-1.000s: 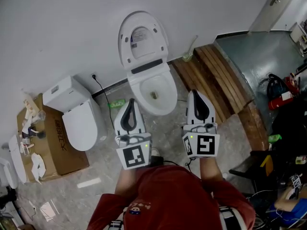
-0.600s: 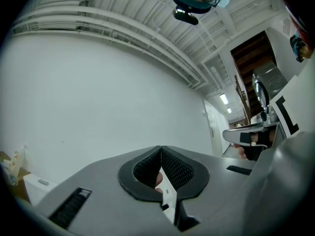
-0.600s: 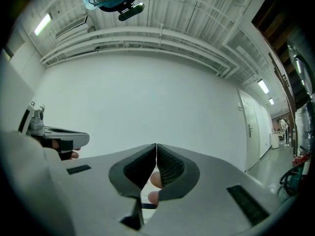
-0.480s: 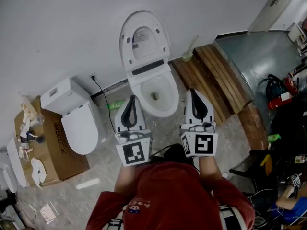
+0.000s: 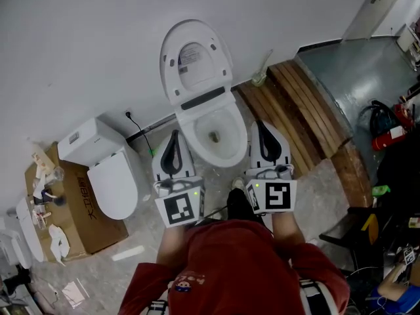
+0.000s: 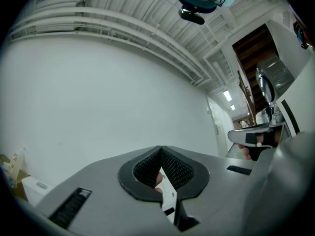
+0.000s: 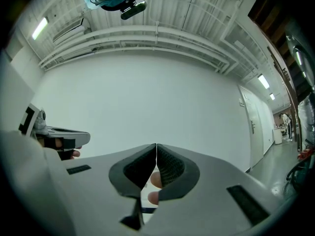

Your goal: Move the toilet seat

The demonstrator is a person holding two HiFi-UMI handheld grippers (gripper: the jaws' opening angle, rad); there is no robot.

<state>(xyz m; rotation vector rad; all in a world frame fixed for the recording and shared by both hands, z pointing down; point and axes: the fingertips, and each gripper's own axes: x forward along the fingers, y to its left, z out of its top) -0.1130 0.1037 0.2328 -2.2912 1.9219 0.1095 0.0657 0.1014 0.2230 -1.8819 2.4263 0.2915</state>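
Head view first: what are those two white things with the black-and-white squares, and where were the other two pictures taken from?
No robot here: a person holds a two-jaw gripper in each hand. The head view comes from a camera on their head, looking down at the left gripper and right gripper; the patterned cubes are part of them. The other two pictures come from cameras riding on each gripper, looking along its jaws toward the white wall. Both grippers are shut and hold nothing. On the floor stand a toilet with its cover raised, a second toilet, closed, beside a cardboard box, and wooden planks.
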